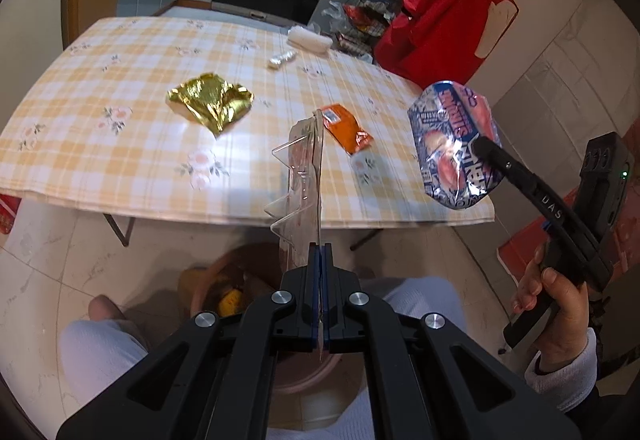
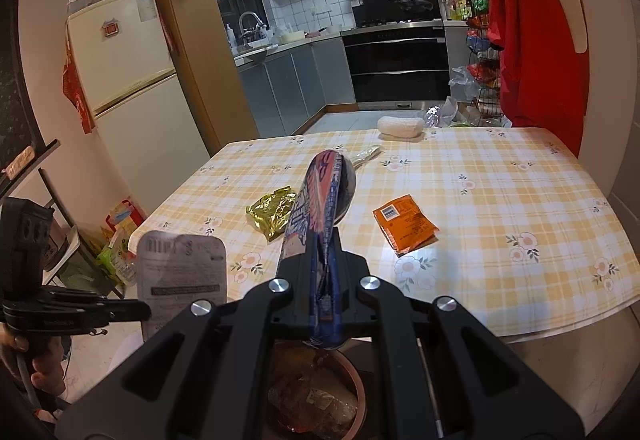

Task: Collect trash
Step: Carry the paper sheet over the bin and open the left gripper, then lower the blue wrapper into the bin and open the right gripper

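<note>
While the left tongs pinch a clear blister pack, the right tongs clamp a blue wrapper.

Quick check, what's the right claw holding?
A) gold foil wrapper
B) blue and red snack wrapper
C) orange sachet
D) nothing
B: the right claw is shut on the blue and red snack wrapper, while the gold foil wrapper and orange sachet lie on the checked tablecloth.
</note>
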{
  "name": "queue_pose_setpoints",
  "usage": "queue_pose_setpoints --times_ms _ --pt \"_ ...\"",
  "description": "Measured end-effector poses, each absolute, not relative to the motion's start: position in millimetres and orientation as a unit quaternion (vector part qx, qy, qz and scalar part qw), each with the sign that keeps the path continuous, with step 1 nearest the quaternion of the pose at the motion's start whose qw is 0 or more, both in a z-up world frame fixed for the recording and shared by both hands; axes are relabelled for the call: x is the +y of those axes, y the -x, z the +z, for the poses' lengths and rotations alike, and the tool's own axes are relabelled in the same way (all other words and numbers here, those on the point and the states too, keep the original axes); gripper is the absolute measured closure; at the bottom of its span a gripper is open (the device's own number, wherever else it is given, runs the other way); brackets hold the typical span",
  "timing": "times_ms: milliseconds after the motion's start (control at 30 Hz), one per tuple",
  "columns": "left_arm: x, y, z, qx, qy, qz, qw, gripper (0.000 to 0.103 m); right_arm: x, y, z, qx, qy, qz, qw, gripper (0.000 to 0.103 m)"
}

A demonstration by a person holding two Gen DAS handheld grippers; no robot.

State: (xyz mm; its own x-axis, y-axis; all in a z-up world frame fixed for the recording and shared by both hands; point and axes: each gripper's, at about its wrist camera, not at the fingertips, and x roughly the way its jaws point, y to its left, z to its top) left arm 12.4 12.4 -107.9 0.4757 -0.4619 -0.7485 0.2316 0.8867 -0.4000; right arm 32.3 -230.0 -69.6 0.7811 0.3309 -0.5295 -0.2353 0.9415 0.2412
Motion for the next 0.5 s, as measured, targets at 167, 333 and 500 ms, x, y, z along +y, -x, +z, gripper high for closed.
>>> queue_pose_setpoints --times_ms 167,333,500 --pt "3.5 -6.8 -115.8 0.479 0.123 -0.213 0.843 0.102 -230.9 -22.6 -67.2 0.291 -0.081 0.152 0.941 0.094" --pt "-2.0 -4.7 -127.0 0.495 0.123 -0.214 0.833 0.101 -230.5 -17.5 -67.8 0.290 -0.078 0.151 0.942 0.094" --pt "-4.4 -4.9 -134.7 0.504 0.118 -0.214 0.828 0.087 -231.0 -17.7 -73.3 0.297 -0.080 0.153 0.939 0.094"
